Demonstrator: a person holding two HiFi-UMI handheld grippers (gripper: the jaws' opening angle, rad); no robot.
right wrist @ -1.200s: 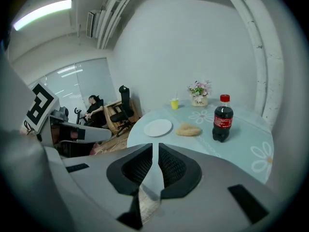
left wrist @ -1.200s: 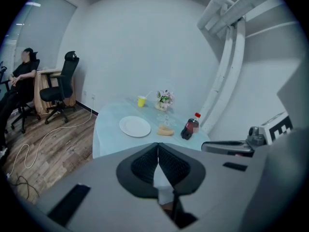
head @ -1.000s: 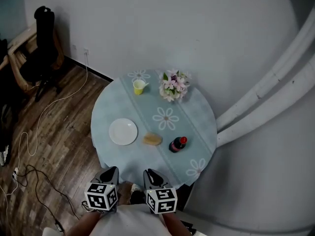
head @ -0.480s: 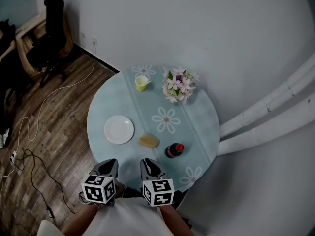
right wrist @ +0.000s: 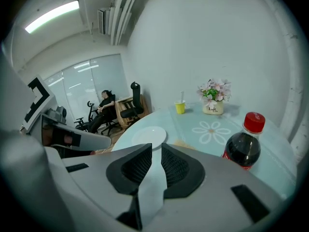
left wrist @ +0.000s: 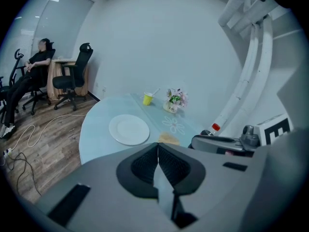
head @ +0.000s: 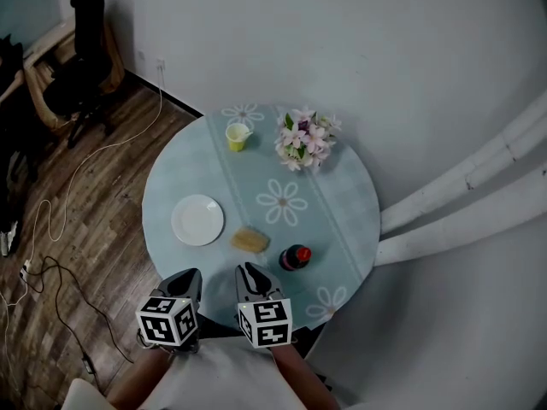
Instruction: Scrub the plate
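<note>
A white plate (head: 197, 219) lies on the left part of the round pale-blue table (head: 342, 203). A tan sponge (head: 249, 240) rests just right of it. My left gripper (head: 189, 276) hovers at the table's near edge, below the plate, shut and empty. Beside it my right gripper (head: 247, 270) is also shut and empty, just short of the sponge. In the left gripper view the plate (left wrist: 129, 129) and sponge (left wrist: 168, 138) lie beyond the closed gripper (left wrist: 158, 146). The right gripper view shows the plate (right wrist: 149, 136) ahead of that gripper (right wrist: 153, 149).
A dark cola bottle (head: 293, 257) with a red cap stands right of the sponge. A yellow cup (head: 237, 135) and a flower pot (head: 303, 139) sit at the far side. Office chairs (head: 81, 49) and cables (head: 51, 229) are on the wood floor at left. White pipes (head: 461, 203) run at right.
Both grippers have moved forward together and now reach the table's near edge. Their jaws stay shut. Nothing on the table has moved.
</note>
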